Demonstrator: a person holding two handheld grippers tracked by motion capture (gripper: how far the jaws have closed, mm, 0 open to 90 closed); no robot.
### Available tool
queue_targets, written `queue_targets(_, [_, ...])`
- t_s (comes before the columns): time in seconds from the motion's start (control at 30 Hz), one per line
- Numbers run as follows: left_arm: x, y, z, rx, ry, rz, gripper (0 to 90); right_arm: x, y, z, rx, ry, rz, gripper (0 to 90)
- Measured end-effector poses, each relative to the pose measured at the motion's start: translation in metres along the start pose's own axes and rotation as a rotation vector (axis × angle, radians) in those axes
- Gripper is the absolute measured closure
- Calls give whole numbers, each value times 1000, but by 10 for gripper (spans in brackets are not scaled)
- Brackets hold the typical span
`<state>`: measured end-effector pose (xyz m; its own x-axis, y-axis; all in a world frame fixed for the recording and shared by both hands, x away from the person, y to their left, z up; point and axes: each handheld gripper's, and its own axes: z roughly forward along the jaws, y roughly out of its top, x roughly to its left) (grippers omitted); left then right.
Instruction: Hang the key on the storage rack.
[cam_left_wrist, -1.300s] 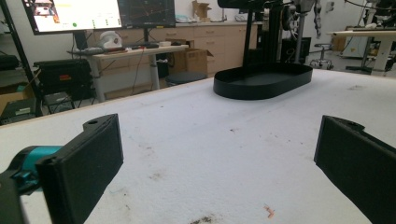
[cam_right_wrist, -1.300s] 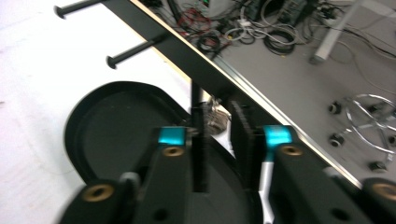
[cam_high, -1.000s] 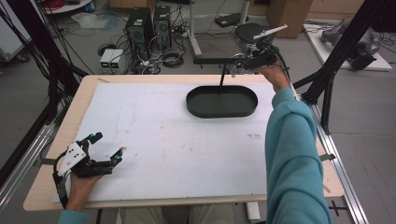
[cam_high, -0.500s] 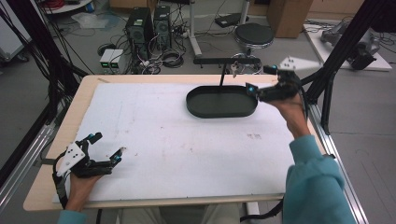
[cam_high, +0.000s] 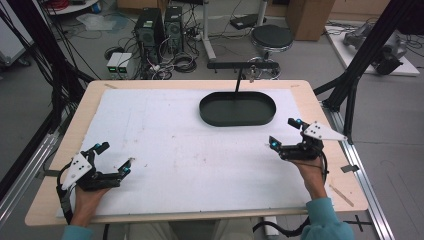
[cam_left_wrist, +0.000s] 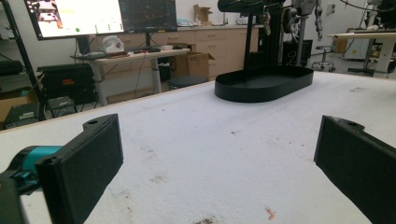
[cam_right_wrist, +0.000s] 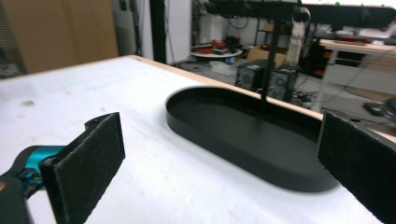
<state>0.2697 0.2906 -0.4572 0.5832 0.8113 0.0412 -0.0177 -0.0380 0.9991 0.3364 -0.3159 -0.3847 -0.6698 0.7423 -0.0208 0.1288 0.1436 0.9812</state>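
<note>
A black oval tray (cam_high: 238, 120) (cam_left_wrist: 243, 91) (cam_right_wrist: 224, 135) lies empty at the back middle of the white table cover, with a thin black stand (cam_high: 242, 66) rising behind it. My left gripper (cam_high: 114, 157) (cam_left_wrist: 215, 163) rests low at the front left of the table, open, nothing between its jaws. My right gripper (cam_high: 283, 133) (cam_right_wrist: 219, 158) is at the right side, just in front of the tray's right end, open and empty, and faces the tray.
The white cover (cam_high: 190, 150) carries small brown stains. A wooden table border (cam_high: 345, 165) runs round it. Black frame posts (cam_high: 360, 65) stand at the right and left. Computers, cables and a stool (cam_high: 270, 36) sit on the floor behind.
My right gripper has come back from beyond the tray's far right end and down toward the front right of the table. The left gripper has stayed put.
</note>
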Motion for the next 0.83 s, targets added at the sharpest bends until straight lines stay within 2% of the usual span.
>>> queue_targets(0.2, [0,0,-1,-5,0,-4,17,7,-31,-8,-53,-39,-1,4])
queue_targets(0.33, [0,0,-1,-7,1,-4,17,8,-45,-14,-97,-52,11,4])
queue_targets(0.43, [0,0,-1,-10,3,-7,17,9,-54,-17,-125,-65,39,5])
queue_targets(0.5, [0,0,-1,-9,1,-6,17,9,-60,-17,-122,-64,45,5])
queue_targets(0.57, [0,0,-1,-8,1,-6,17,10,-66,-15,-95,-65,42,5])
queue_targets(0.73, [0,0,-1,-9,-2,-6,17,10,-68,-14,-89,-80,39,5])
queue_targets(0.83, [0,0,-2,-12,1,-4,17,11,-68,-14,-92,-90,54,5])
